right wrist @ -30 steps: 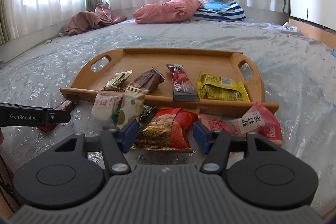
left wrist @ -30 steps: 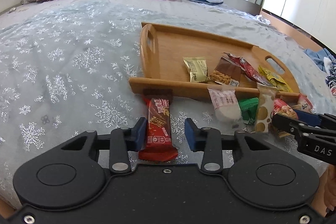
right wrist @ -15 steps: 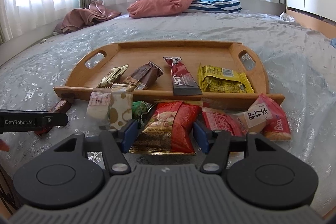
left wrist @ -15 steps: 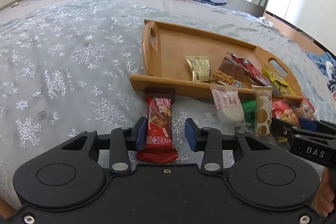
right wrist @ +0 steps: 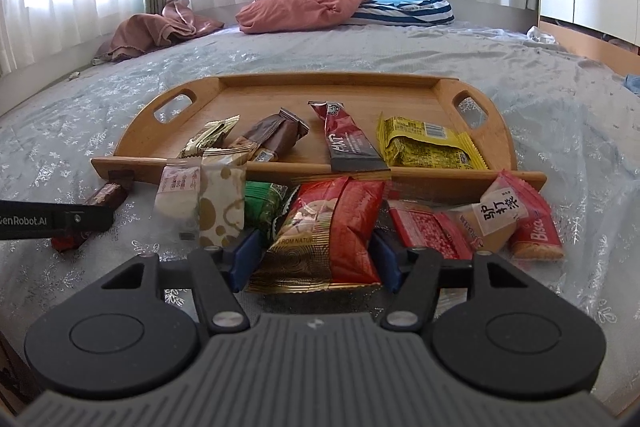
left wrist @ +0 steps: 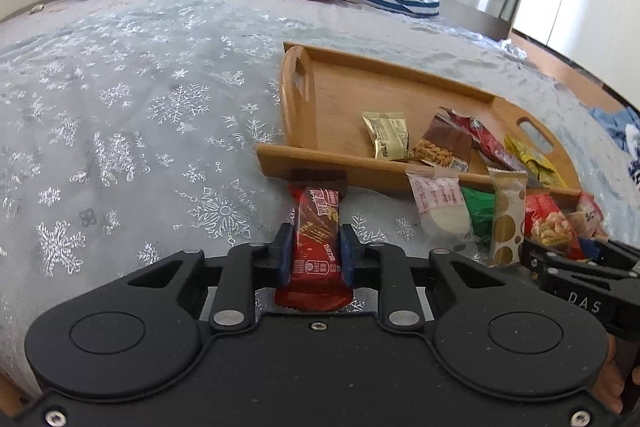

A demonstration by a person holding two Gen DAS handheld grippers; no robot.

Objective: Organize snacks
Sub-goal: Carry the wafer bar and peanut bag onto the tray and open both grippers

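My left gripper is shut on a red wafer bar that lies on the bedspread just in front of the wooden tray. My right gripper is open, its blue pads on either side of a red and gold nut bag lying on the bed before the tray. The tray holds several snack packets, among them a yellow one and a red and black stick. The wafer bar shows at the left of the right wrist view.
More loose snacks lie along the tray's front edge: a white and gold packet, a green one, red biscuit packets. A pink pillow and brown cloth lie at the far side of the bed.
My left gripper has closed its pads onto the red wafer bar. My right gripper has moved a little forward around the nut bag, still open.
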